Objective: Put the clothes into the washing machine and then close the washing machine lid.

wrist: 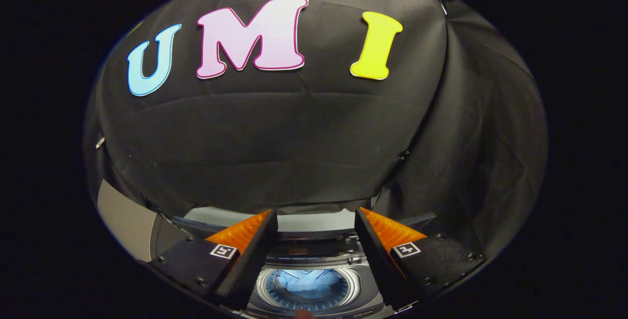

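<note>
Hand-held gripper (316, 218) spread wide, nothing between the fingers, poised high above the washing machine (314, 304) and aimed more at the booth wall than down into the tub. Clothes (305, 282) already down inside the drum, seen as a pale bluish heap through the round opening (306, 287), between and below the two fingers. Soft, light, floppy fabric by the look of it; would bunch and drape if pinched, best taken by a raised fold rather than a flat patch, with no risk of breakage. Looks settled within the tub, so probably no further handling needed there. Lid (314, 222) apparently raised at the back of the machine, just beyond the fingertips, showing as a pale band with a dark edge; hard to make out clearly. Likely rigid, hinged and fairly light, best caught or pushed at its free front edge, then eased down. Slight risk of slipping off a smooth surface.
</note>
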A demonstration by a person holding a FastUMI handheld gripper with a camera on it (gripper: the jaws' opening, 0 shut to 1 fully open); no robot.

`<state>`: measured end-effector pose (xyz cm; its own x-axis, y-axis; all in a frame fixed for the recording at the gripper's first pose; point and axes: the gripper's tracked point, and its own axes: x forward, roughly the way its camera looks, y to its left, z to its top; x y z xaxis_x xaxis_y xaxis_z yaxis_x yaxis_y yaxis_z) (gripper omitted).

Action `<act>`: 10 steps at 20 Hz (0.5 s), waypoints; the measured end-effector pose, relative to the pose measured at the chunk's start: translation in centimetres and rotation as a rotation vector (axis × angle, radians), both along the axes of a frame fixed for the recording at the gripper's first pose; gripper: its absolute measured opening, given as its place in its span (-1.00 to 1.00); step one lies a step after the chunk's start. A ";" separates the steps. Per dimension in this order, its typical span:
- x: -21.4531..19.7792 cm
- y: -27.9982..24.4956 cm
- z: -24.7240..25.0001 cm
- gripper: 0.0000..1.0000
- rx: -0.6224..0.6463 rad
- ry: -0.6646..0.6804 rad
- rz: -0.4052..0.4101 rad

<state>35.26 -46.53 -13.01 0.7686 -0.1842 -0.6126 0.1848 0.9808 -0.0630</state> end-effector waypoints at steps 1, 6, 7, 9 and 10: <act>0.1 0.0 -0.7 0.98 0.005 0.009 -0.005; -0.5 0.0 -0.8 0.99 0.013 -0.027 -0.006; -1.0 -0.1 -0.6 0.99 0.006 -0.034 -0.008; -2.1 0.0 -0.6 0.99 -0.001 -0.042 -0.020; -2.5 0.0 -0.5 0.99 -0.008 -0.048 -0.021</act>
